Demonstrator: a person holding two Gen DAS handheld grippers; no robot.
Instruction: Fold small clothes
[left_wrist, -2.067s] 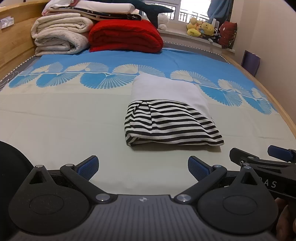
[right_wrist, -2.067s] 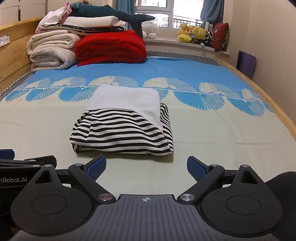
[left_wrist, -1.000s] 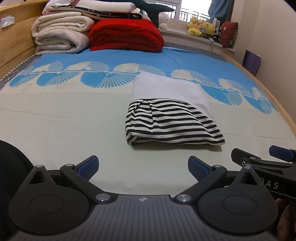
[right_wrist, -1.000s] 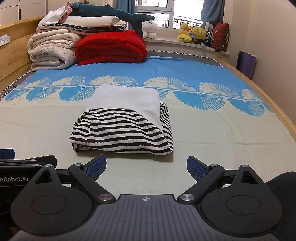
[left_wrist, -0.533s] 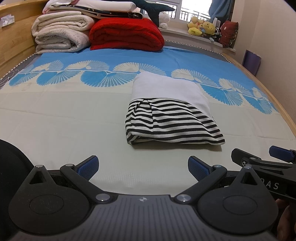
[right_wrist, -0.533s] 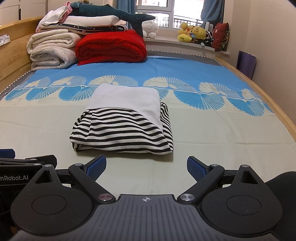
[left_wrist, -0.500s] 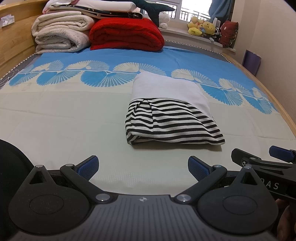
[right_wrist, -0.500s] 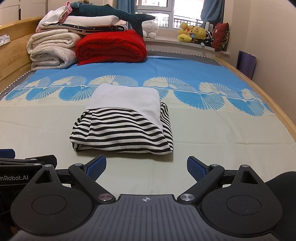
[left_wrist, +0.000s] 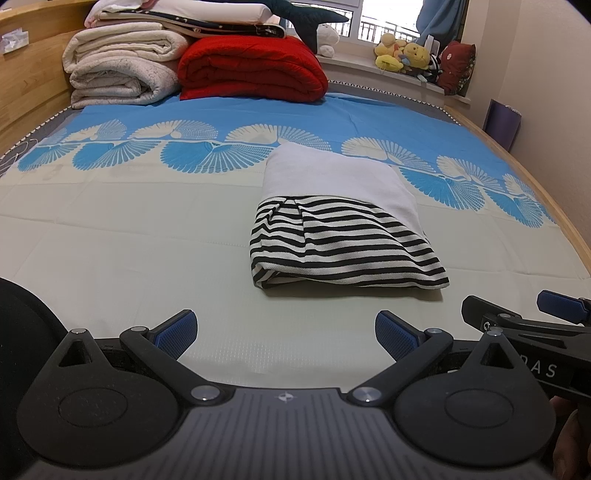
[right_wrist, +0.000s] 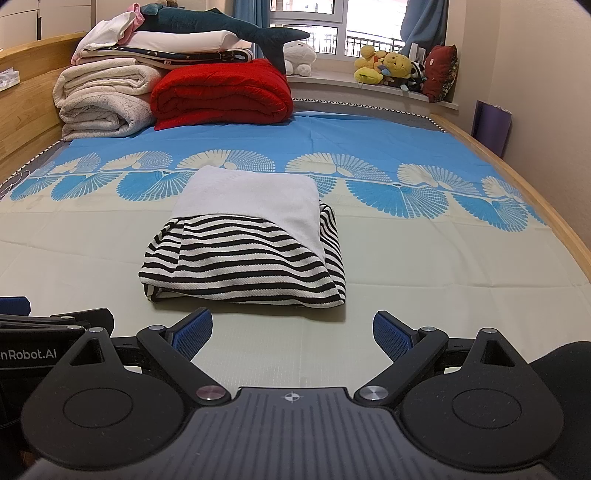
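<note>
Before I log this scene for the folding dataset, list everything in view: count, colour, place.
folded garment: one, white and black-striped, bed centre
bed sheet: one, pale with blue fan print
red quilt: one, bed's far end
cream blankets: a stack, left of the quilt
plush shark: one, dark teal, atop the stack
plush toys: several, mostly yellow, window sill
purple bag: one, by the right wall
left gripper: fingers open, empty
right gripper: fingers open, empty

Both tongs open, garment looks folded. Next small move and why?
Probably none on the cloth: draw both tongs back. The black-and-white striped garment with the white panel lies as a compact folded bundle on the pale bed sheet, and the left tongs and right tongs hover open, apart from it.
</note>
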